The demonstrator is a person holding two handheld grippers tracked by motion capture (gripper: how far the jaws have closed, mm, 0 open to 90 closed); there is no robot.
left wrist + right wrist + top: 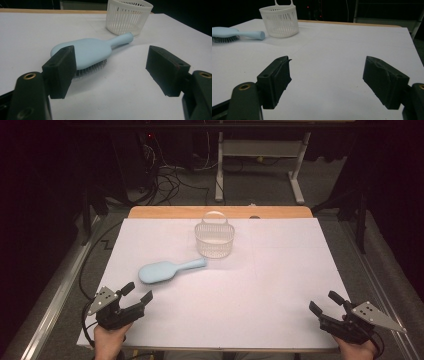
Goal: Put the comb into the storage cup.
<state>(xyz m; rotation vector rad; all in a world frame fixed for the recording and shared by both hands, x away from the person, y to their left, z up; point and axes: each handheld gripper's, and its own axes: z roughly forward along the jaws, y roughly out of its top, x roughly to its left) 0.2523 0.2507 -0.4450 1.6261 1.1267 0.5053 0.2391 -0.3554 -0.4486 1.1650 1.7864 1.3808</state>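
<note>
So there's this big table [280, 285] with a white sheet covering nearly all of it, just a strip of wood peeking out along the far edge, and a person is standing at the near side with both hands coming in from the bottom corners. Sitting toward the far middle is a white slotted plastic basket [214, 240] with a loop handle sticking up off its back rim, standing upright and looking empty from what I'm seeing. Just in front of it and off to the left, a light blue hairbrush [170, 270] is lying flat on the sheet, bristles facing down, wide head pointing toward the near left and the handle tip pointing at the basket, near its base; whether the 2 are touching I can't tell. Down at the near left corner the left gripper [136, 293] is being held just above the sheet with its 2 jaws spread wide, nothing between them, aiming toward the brush; in the left gripper view the brush head is sitting right past the left jaw, close but not touching. Over at the near right corner the right gripper [325, 302] is doing the same thing, jaws spread apart and gripping nothing, well away from both the brush and the basket, with bare sheet in front of it.
</note>
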